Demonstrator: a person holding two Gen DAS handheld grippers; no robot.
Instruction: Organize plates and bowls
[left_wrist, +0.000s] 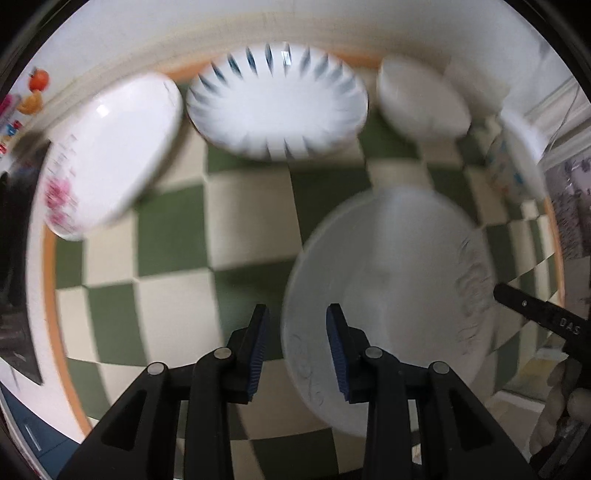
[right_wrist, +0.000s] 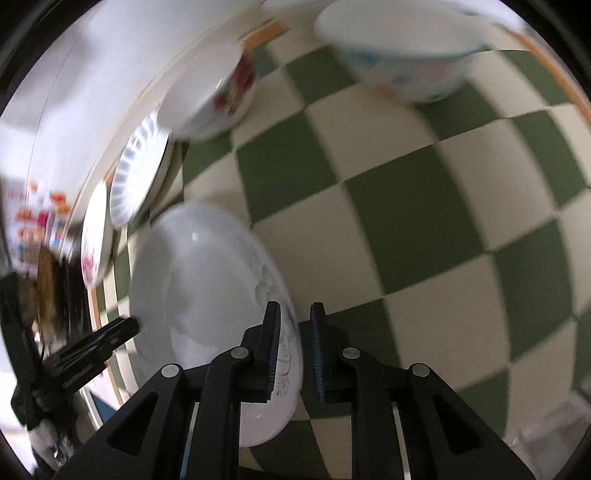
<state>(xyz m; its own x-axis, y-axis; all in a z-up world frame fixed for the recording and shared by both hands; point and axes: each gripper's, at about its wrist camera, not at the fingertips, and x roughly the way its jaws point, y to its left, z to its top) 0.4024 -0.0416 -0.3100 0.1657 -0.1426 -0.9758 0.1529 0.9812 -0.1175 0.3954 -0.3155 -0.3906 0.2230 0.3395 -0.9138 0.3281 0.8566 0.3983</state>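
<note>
**Both tools at the near plate**

A white plate (left_wrist: 388, 306) with a faint grey rim pattern sits over the green-checked table (left_wrist: 177, 236), near its front edge. The right tool (right_wrist: 293, 347) straddles the plate's rim, one finger above and one below; its jaws are narrow, but motion blur hides whether they actually pinch the rim, so its state cannot be told. The left tool (left_wrist: 297, 350) stands at the opposite rim with its jaws apart, the plate edge between them and no grip visible. Taking the plate at two opposite edges would keep it level while lifting, which is probably why the tools face each other across it.

Along the table's far edge stand the other dishes: a plate with blue rays (left_wrist: 277, 107), a bowl with pink flowers (left_wrist: 107, 155) toward the far left corner, a plain white bowl (left_wrist: 421, 99), and a bowl with blue and orange marks (right_wrist: 402, 48) toward the far right. They leave the table's middle free.

Both tools point forward and downward, low over the table, held roughly level.
</note>
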